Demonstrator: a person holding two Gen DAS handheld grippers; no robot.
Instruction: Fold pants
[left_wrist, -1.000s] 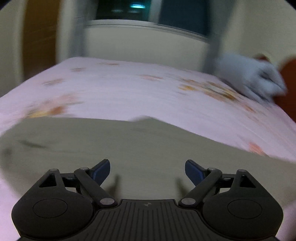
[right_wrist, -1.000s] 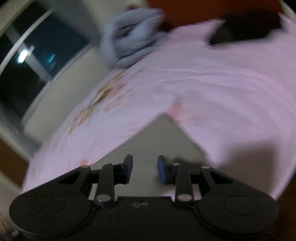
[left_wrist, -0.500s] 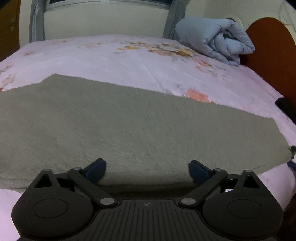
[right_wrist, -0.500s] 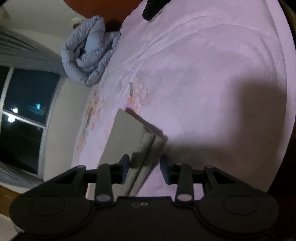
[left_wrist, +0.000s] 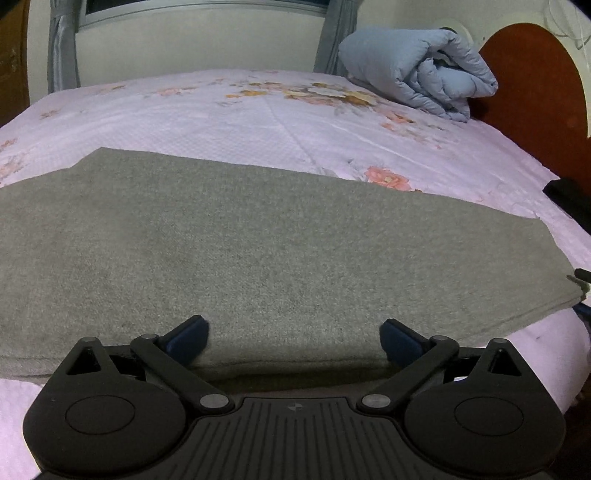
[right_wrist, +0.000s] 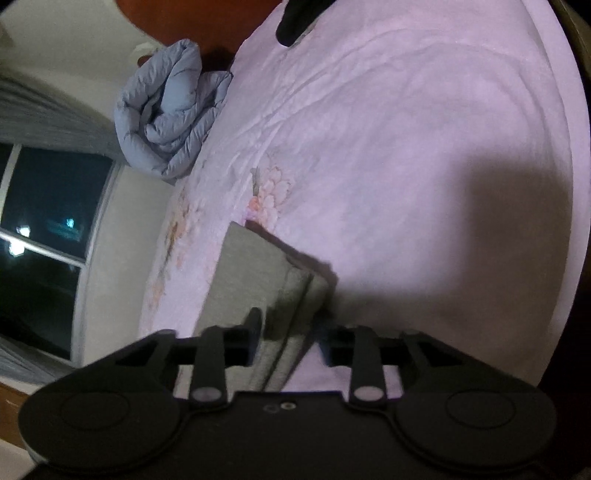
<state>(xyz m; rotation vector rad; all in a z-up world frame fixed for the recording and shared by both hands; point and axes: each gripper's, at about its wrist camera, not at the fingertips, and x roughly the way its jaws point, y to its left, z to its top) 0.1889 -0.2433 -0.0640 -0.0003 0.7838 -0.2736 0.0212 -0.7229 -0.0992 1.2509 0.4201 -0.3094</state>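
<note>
Grey knit pants (left_wrist: 258, 240) lie folded flat on the pink floral bedsheet (left_wrist: 258, 110), their long axis running across the left wrist frame from the left edge to the right, where one narrow end reaches the lower right near the mattress side. At the bottom of that frame the left gripper (left_wrist: 294, 334) has its jaws spread wide; they have just been opening, and the near long edge of the pants lies between and just ahead of the blue fingertips (left_wrist: 188, 334), with neither pad pressing on the cloth. In the right wrist view the picture is rolled, so the pants (right_wrist: 255, 273) run from the bottom centre up toward the middle, showing the stacked layers of their end. The right gripper (right_wrist: 291, 338) sits at the bottom with its jaws partly apart; they have just been opening, and the layered edge of the pants lies in the gap, nearer the left finger, though whether it touches that finger cannot be told in the dim, blurred frame. Farther off, a rolled pale blue quilt (left_wrist: 417, 77) rests at the upper right of the left wrist frame against a reddish wooden headboard (left_wrist: 535, 81), with a window (right_wrist: 44, 206) and grey curtains behind.
</note>
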